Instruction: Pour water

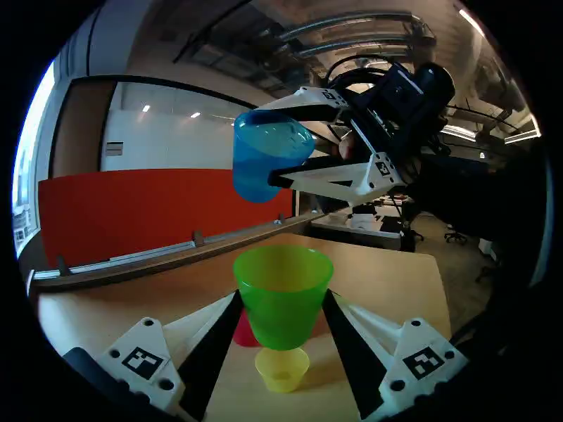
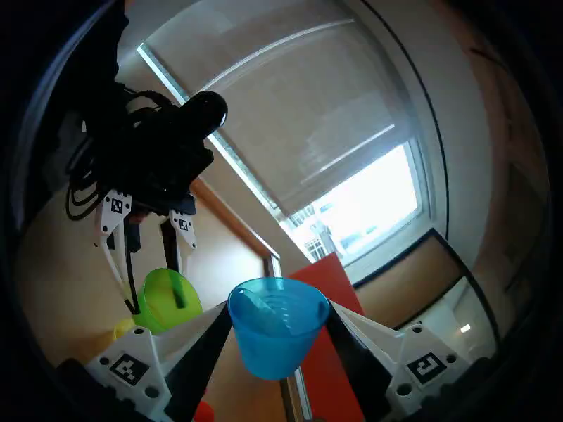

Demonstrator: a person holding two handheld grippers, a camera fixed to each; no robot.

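Our left gripper (image 1: 281, 304) tight on the green cup (image 1: 283, 281), right gripper (image 2: 278, 313) tight on the blue cup (image 2: 278, 341) above, with yellow cup (image 1: 281, 369) and red cup (image 1: 243, 335) on the table (image 1: 394, 274) beneath.

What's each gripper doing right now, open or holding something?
Left gripper: shut on the green cup.
Right gripper: shut on the blue cup.

Left claw (image 1: 281, 299) and right claw (image 2: 278, 309) are white, black-padded, square-tagged, seemingly black-cabled.

Daylight through the large rectangular window (image 2: 366, 204) blows out white, backlighting the translucent blue plastic cup (image 2: 278, 330); fisheye bends edges; focus sharp.
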